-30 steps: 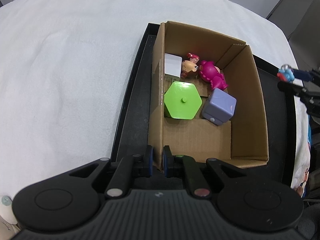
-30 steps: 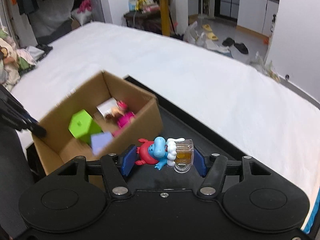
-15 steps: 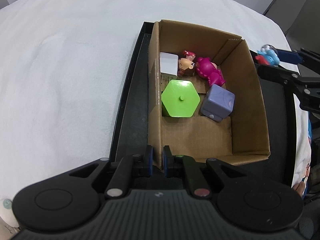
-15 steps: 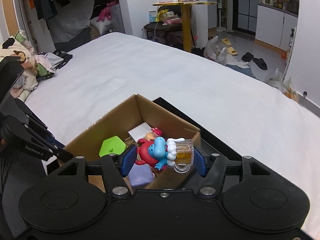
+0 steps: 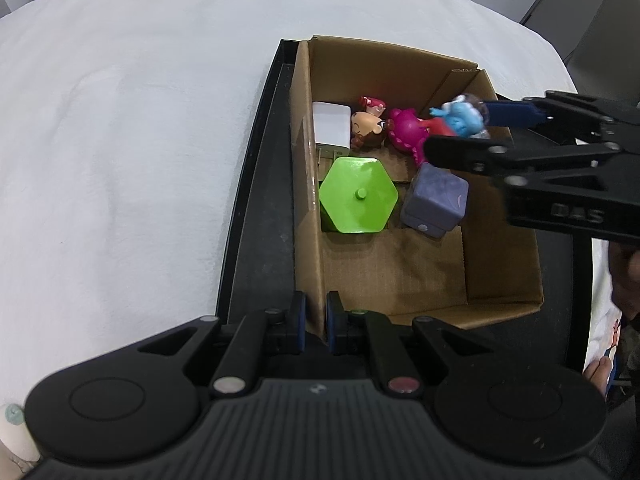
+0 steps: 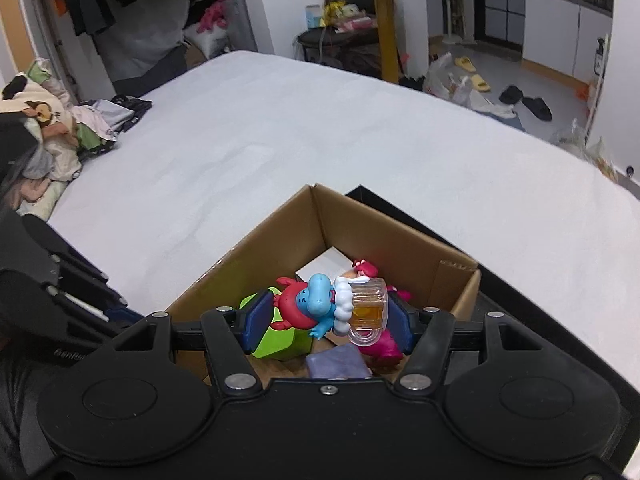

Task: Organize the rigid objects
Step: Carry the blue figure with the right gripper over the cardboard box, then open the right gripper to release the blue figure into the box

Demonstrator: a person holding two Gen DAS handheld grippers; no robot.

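A cardboard box [image 5: 508,252] stands on a black tray [image 5: 260,184]. In it lie a green hexagon block [image 5: 356,200], a purple cube [image 5: 434,200], a white block [image 5: 331,126], a magenta toy [image 5: 404,128] and a small doll [image 5: 366,120]. My left gripper [image 5: 316,322] is shut on the box's near left wall. My right gripper [image 6: 326,312] is shut on a blue and red figurine with a clear mug [image 6: 328,304], held above the box's inside; it shows in the left wrist view [image 5: 460,116] too.
The tray lies on a white sheet [image 5: 120,140] that spreads left and far. In the right wrist view, clothes [image 6: 52,124] pile at the bed's left edge, and a yellow table [image 6: 380,8] stands beyond.
My right gripper has carried the figurine from beside the box to above its inside. The left gripper keeps its hold on the box wall.
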